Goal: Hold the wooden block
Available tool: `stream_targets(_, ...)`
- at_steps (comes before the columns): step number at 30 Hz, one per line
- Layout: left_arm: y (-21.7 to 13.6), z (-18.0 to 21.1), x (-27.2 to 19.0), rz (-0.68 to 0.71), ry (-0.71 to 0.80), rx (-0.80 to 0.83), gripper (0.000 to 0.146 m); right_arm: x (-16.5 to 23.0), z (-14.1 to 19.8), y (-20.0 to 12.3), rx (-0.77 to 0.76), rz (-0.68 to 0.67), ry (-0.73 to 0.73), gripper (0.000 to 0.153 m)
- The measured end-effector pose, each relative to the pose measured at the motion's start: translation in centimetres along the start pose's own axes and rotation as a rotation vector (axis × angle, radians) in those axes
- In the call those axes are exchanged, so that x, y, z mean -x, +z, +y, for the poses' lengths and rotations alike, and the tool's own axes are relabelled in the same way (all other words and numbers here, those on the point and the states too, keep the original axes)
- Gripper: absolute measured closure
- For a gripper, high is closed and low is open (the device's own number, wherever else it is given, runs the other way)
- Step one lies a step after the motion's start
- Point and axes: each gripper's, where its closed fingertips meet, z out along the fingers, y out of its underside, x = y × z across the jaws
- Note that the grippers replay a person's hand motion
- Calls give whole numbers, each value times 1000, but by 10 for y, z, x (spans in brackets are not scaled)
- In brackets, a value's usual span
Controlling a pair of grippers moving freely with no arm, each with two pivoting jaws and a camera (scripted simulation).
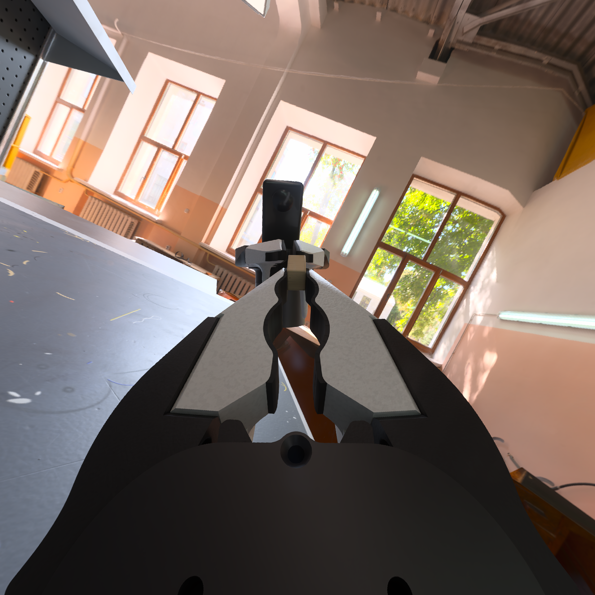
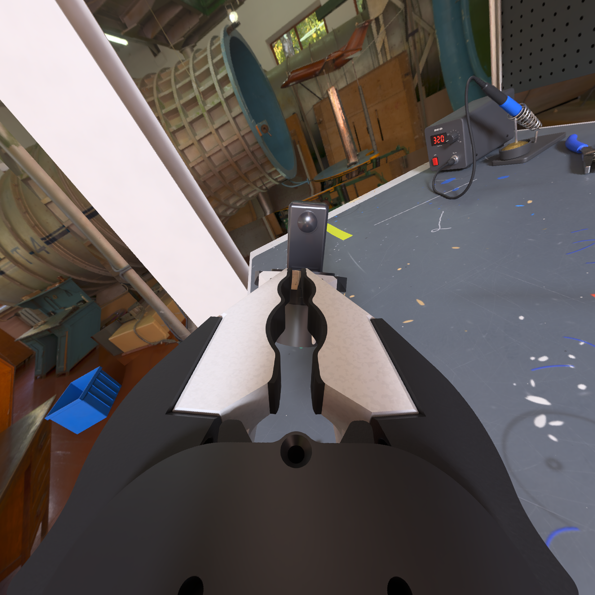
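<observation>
A small pale wooden block (image 1: 296, 273) sits between the tips of my left gripper (image 1: 296, 280), whose fingers are closed on its sides. In the right wrist view only a thin sliver of the block (image 2: 295, 279) shows, pinched at the tips of my right gripper (image 2: 296, 281). The two grippers face each other head-on and grip the block from opposite ends. The right gripper's dark body (image 1: 282, 209) stands behind the block in the left view. The left gripper's body (image 2: 307, 231) does the same in the right view. The block hangs above the grey table's (image 2: 450, 289) corner.
A soldering station (image 2: 450, 145) with its iron in a coil holder (image 2: 524, 117) stands at the table's far side, beside a blue-handled tool (image 2: 579, 149). A pegboard (image 2: 547, 38) rises behind. A blue bin (image 2: 83, 399) lies on the floor. A grey shelf (image 1: 83, 42) overhangs the table (image 1: 80, 322).
</observation>
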Motion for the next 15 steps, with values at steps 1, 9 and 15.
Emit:
stream_targets(1, 0, 0, 0, 5, -11, -5, 137, 0, 0, 0, -2, -2, 2, 147)
stream_targets(9, 0, 3, 5, -22, -8, 17, 137, -5, 3, -2, -11, 42, -15, 147)
stream_targets(15, -1, 4, 12, -108, 69, 36, 137, -12, 6, -5, 38, 170, -136, 147)
